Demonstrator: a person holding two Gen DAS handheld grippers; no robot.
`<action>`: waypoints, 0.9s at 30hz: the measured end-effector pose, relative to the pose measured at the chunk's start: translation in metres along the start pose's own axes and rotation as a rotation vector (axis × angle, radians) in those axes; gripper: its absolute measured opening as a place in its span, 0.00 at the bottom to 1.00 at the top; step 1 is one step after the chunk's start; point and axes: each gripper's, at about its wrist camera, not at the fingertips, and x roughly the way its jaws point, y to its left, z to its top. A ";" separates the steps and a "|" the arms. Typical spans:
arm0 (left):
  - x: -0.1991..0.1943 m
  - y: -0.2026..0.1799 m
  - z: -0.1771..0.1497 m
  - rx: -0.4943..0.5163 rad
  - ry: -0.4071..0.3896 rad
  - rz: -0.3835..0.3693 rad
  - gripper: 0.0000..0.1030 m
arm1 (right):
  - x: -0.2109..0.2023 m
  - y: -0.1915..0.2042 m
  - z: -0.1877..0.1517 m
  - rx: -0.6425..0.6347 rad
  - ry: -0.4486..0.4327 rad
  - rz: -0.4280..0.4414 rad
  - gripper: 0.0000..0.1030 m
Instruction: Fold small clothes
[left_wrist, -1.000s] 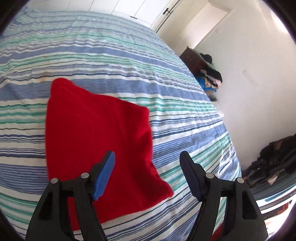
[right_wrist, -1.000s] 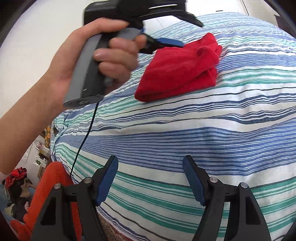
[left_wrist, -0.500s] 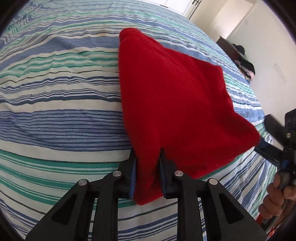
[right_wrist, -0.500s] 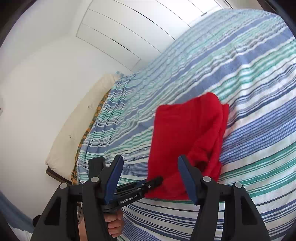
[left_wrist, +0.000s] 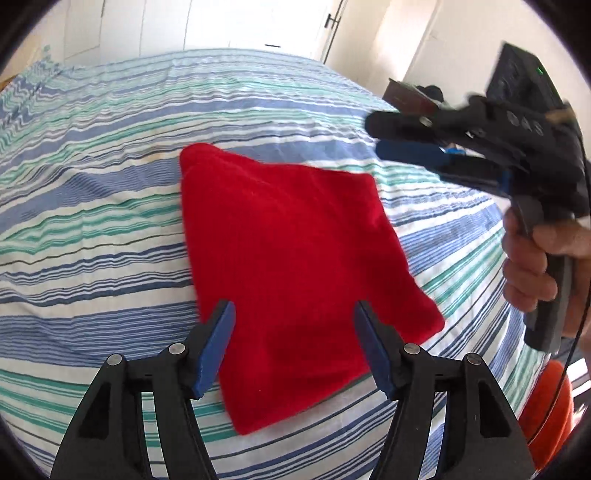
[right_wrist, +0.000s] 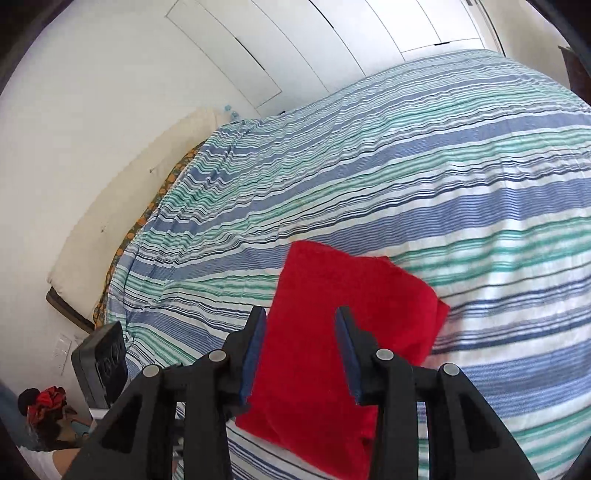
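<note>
- Left wrist view: the folded red fleece cloth (left_wrist: 291, 258) lies flat in the middle of the frame on the blue, green and white striped bedsheet (left_wrist: 92, 229), its near corner pointing to the lower centre.
- The left gripper (left_wrist: 293, 347), black with blue pads, hangs over the cloth's near part with its jaws spread wide and nothing between them.
- At the right edge of this view the right gripper (left_wrist: 410, 138) shows side-on and blurred, held in the person's hand (left_wrist: 535, 266); from here I cannot tell how its jaws stand.
- Right wrist view: the same gripper (right_wrist: 301, 354) has its jaws parted with a clear gap, framing the cloth's (right_wrist: 347, 332) near edge in the lower centre without pinching it.
- The cloth looks like a neat folded packet, so the fold seems nearly or fully done.
- Risks, as I judge them: soft fleece layers slide on each other, so a low pass by either finger could drag the top layer and open the fold.
- A pinch that takes only the upper layer would lift it alone and skew the edges.
- Catching the loose sheet along with the cloth would pull a ridge under the packet.
</note>
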 end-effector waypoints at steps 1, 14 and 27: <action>0.014 -0.005 -0.008 0.027 0.048 0.018 0.67 | 0.020 -0.006 0.008 -0.003 0.023 -0.020 0.41; -0.004 0.001 -0.044 0.000 0.081 0.182 0.87 | 0.001 0.009 -0.084 -0.123 0.067 -0.062 0.54; -0.058 0.006 -0.090 -0.055 0.125 0.376 0.85 | -0.077 0.037 -0.201 -0.070 -0.080 -0.238 0.87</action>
